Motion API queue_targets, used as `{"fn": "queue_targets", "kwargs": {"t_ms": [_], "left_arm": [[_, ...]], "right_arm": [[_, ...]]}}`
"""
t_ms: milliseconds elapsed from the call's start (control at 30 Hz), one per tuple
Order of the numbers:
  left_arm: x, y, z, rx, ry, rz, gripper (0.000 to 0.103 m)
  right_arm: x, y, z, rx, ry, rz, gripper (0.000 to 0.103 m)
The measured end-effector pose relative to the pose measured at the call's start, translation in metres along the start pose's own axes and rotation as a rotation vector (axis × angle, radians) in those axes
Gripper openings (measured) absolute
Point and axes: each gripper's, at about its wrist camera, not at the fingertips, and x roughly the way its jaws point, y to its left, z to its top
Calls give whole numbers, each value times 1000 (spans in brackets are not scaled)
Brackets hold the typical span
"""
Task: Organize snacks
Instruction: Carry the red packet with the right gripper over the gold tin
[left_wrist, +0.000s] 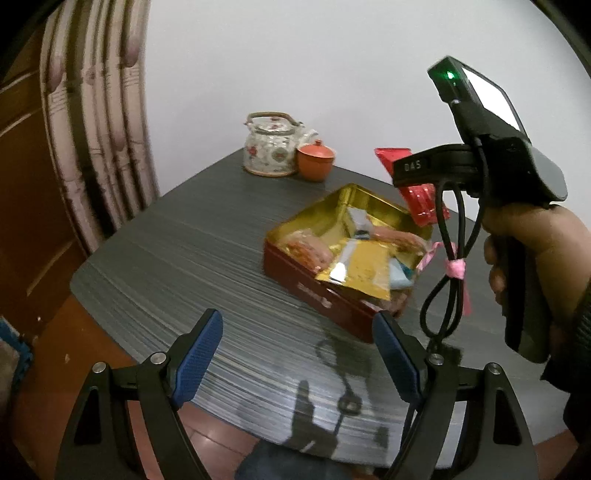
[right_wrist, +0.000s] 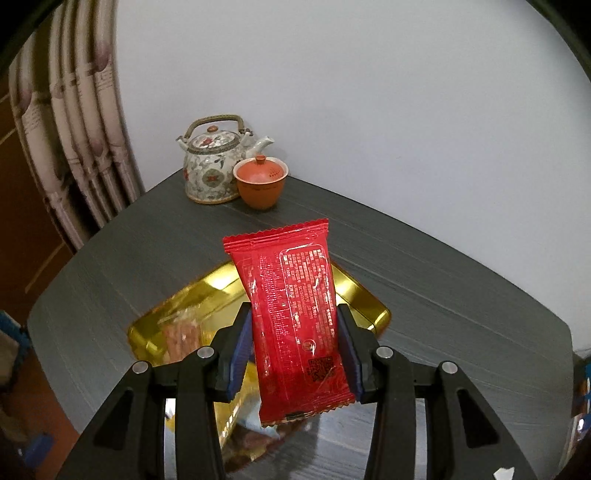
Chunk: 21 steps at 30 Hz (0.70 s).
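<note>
Right wrist view: right gripper (right_wrist: 295, 347) clamps the red foil snack packet (right_wrist: 295, 317), its long axis pointing away, directly above the gold-lined rectangular tin (right_wrist: 369, 306); left gripper (left_wrist: 295, 358) hangs wide, empty, nearby.

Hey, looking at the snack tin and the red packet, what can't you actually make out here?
- Tin contents, right wrist view: mostly hidden behind the red packet and right gripper.
- Packet print: too small to read.
- Tin's side label, left wrist view: blurred.
- Packet there: partly covered by the other gripper's body.
</note>
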Motion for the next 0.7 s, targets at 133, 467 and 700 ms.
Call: {"fn": "queue_targets", "kwargs": {"t_ms": [133,467,700], "left_arm": [[0,7,6,-3,-17,27,83],[6,17,13,-21,7,71,85],[2,16,16,-6,-23,196,94]], "right_arm": [[17,1,14,11,16,-18,40],[24,-7,6,68,-4,4,77],[-50,-33,-32,100,-110,-125,87]]}}
